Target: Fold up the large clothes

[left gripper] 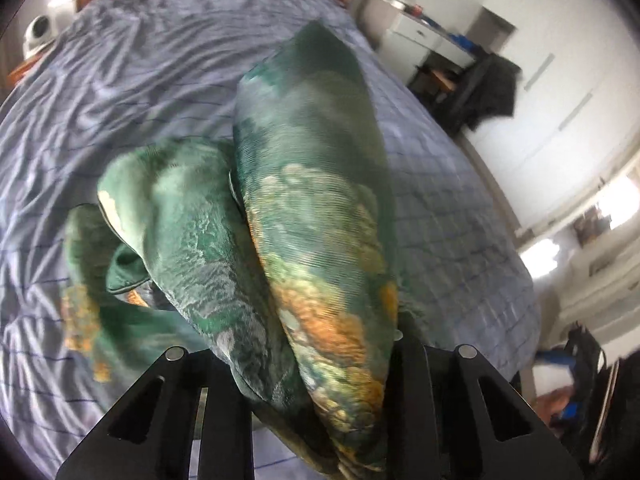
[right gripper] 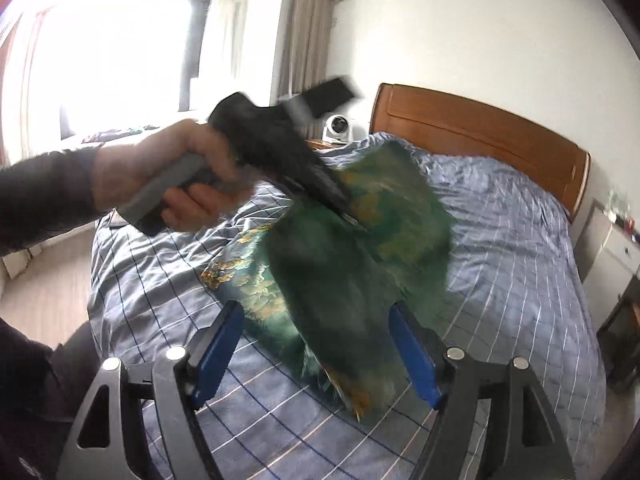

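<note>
Right wrist view shows your right gripper (right gripper: 316, 348) with its blue pads spread wide, the green printed garment (right gripper: 340, 280) hanging between them without being pressed. At ten o'clock your left hand (right gripper: 176, 180) holds the left gripper (right gripper: 348, 216), pinching the garment's upper edge above the checked blue bedsheet (right gripper: 520, 280). Left wrist view shows bunched cloth between its jaws.

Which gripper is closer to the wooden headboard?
Left. The left gripper, clamped on the green garment, reaches out over the bed toward the headboard. The right gripper hangs open, further back from it.
</note>
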`<state>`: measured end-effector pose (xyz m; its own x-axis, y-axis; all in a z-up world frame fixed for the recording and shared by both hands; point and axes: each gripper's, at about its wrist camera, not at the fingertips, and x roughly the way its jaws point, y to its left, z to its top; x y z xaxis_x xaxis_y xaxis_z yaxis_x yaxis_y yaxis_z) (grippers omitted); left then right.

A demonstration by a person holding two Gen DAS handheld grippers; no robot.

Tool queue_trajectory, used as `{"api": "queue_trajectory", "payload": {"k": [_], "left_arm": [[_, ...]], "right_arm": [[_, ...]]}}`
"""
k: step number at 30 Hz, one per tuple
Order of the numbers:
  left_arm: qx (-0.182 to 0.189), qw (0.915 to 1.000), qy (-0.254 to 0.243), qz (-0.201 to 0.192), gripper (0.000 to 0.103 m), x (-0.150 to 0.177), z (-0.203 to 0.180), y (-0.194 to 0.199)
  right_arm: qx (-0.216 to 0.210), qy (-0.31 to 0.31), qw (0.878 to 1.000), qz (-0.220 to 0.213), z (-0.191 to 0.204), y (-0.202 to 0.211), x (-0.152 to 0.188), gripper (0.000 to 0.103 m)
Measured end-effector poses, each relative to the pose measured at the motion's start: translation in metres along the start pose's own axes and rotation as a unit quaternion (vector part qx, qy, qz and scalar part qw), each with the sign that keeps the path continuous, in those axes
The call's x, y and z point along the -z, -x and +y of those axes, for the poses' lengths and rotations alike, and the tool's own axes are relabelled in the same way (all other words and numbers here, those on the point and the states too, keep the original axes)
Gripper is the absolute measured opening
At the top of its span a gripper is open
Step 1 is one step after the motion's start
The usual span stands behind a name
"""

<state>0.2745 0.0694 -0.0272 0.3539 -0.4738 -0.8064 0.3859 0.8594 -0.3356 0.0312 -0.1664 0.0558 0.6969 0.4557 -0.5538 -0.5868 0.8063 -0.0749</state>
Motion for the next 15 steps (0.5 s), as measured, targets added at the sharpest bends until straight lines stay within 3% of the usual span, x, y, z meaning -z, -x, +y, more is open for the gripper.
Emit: {"api": "queue_trajectory", "payload": {"k": [9,12,15], "left_arm": [[-0.041,0.9973,0.061,-0.004,0.026,0.035,0.117,0.001],[-0.031,0.9951,0.094,-0.005,0.026,0.043,0.149,-0.003],[-0.012,0.9939,0.109,-0.010,0.027,0.045,0.164,-0.012]], "right_arm": [[0.044,-0.101,0.992,0.056,-0.045,-0.040,0.018,0.076],[0.061,-0.111,0.990,0.061,-0.054,-0.058,0.008,0.076],[0.051,-0.115,0.990,0.059,-0.061,-0.084,-0.011,0.076]]}}
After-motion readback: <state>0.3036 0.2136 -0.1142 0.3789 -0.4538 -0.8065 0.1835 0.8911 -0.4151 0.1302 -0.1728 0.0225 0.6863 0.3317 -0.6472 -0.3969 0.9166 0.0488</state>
